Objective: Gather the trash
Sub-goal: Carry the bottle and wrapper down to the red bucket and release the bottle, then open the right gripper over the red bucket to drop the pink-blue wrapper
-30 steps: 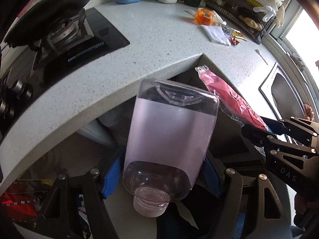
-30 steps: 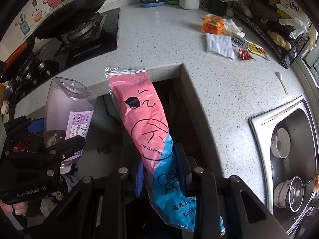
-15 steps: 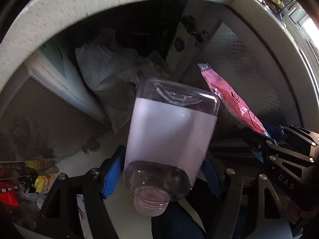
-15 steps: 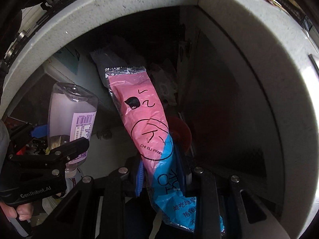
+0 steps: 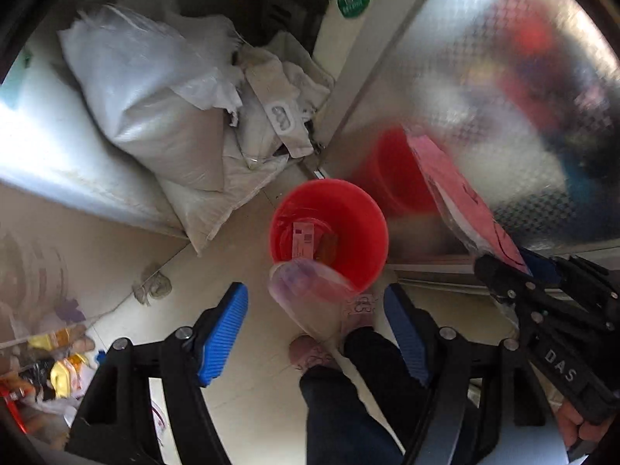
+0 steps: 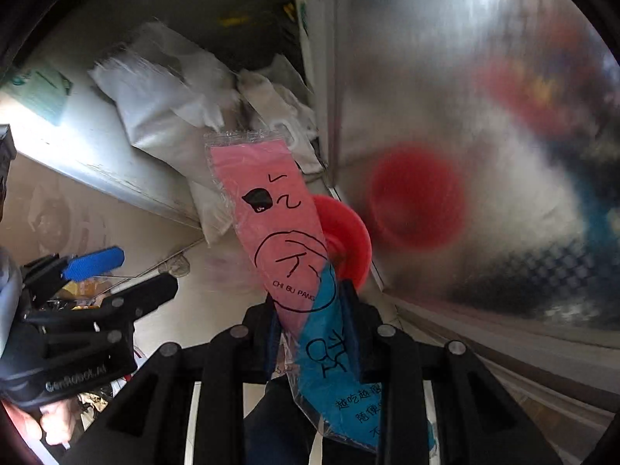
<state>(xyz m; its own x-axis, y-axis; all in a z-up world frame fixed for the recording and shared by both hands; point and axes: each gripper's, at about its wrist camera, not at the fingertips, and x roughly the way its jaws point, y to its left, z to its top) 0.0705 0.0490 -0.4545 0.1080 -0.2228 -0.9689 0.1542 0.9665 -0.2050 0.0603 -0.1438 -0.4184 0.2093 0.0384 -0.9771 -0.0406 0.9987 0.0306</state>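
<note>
A red bin point(image 5: 372, 240) stands on the floor with some wrappers in it. A clear plastic bottle point(image 5: 310, 294) hangs blurred at the bin's near rim, clear of both blue pads point(image 5: 224, 333). My left gripper point(image 5: 314, 333) is open above it. In the right wrist view the left gripper point(image 6: 128, 275) shows nothing between its fingers. My right gripper point(image 6: 310, 310) is shut on a pink and blue snack bag point(image 6: 271, 213), which covers part of the red bin point(image 6: 348, 232). In the left wrist view that right gripper point(image 5: 515, 267) holds the bag point(image 5: 457, 193) to the right of the bin.
White sacks point(image 5: 155, 89) are piled behind the bin on the left. A shiny metal panel point(image 5: 484, 97) rises on the right and mirrors the bin. The person's slippered foot point(image 5: 310, 348) and dark trouser leg are near the bin. Loose packets point(image 5: 58, 368) lie at lower left.
Both grippers came down from counter height to just above the floor and the red bin. The bottle, gripped before, has left the left gripper's pads. The bag stays in the right gripper.
</note>
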